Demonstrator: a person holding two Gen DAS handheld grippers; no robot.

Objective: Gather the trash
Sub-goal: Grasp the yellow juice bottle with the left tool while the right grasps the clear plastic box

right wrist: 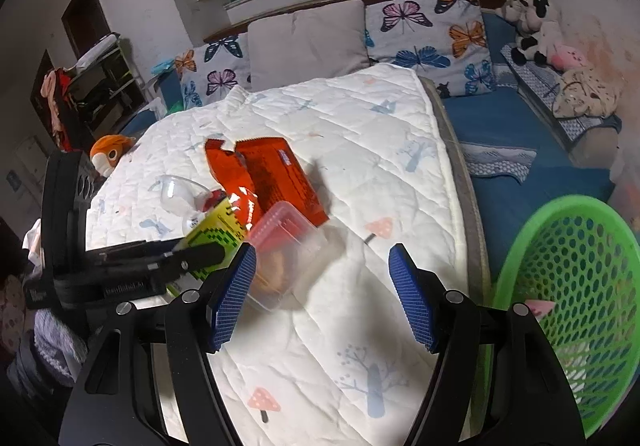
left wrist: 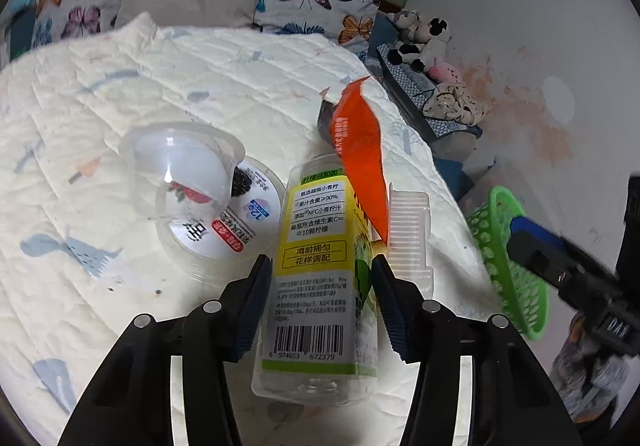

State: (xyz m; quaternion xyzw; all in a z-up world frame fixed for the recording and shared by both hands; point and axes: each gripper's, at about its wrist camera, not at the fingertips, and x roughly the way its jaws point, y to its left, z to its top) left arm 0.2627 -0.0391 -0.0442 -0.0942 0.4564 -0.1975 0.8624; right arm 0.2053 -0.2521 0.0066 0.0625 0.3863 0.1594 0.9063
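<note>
Left gripper clamped on bottle lying on quilt. Cups left, orange wrapper and clear tray right, crowding. Right gripper apart, empty; green basket alongside.

Butterfly pillows behind white quilt; plush toys heaped beside.
</note>
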